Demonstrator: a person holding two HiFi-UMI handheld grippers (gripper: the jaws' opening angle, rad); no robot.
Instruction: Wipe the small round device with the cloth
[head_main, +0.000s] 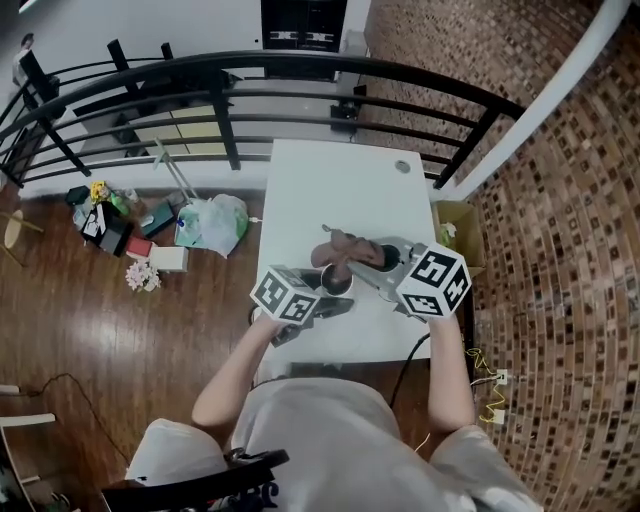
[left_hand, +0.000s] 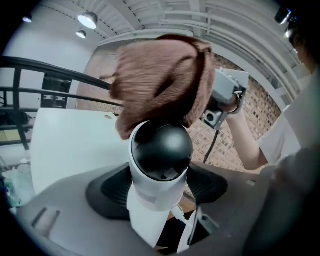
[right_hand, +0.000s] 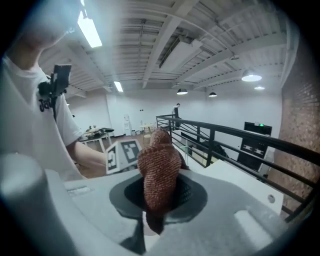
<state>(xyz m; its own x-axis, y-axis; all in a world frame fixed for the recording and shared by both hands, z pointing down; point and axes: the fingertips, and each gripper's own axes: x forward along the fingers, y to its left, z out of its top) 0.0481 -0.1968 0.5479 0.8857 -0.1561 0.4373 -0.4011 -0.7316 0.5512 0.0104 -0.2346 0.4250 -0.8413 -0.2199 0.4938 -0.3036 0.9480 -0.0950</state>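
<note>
The left gripper (left_hand: 160, 189) holds the small round camera (left_hand: 162, 150) tight between its fingers. The right gripper (right_hand: 159, 202) pinches the brown cloth (right_hand: 159, 167), which lies over the camera's black top.

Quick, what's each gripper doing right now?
Left gripper: closed on the small round device, holding it by its white body.
Right gripper: closed on the brown cloth, bunched between its fingers.

The white table (head_main: 340, 195) in front of me is rectangular, its far edge just beside a black railing (head_main: 300, 75) and wooden floor (head_main: 150, 330) along its left edge. A small round grey cap (head_main: 402, 167) lies flat on its top, close to the far right corner.
</note>
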